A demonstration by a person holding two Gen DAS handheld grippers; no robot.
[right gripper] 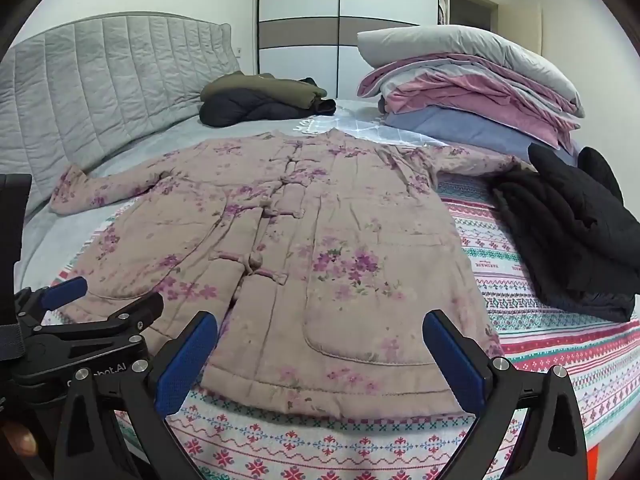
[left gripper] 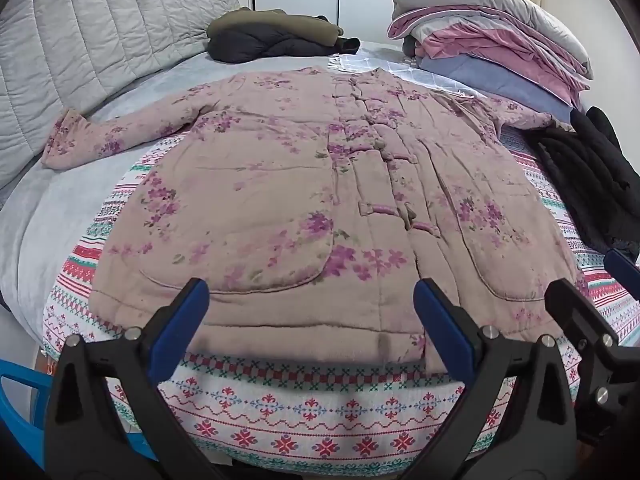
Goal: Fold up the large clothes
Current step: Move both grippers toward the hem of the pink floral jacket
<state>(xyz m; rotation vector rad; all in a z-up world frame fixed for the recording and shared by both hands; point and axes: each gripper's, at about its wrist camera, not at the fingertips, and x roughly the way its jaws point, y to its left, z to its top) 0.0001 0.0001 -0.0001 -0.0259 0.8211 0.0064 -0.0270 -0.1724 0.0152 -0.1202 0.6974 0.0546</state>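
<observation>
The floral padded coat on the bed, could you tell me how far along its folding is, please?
Done: the floral padded coat lies spread flat, front up and fastened, sleeves out to both sides. In hand: nothing; the left gripper and right gripper hover open near its hem. Left: every fold, sleeves and body alike.
</observation>
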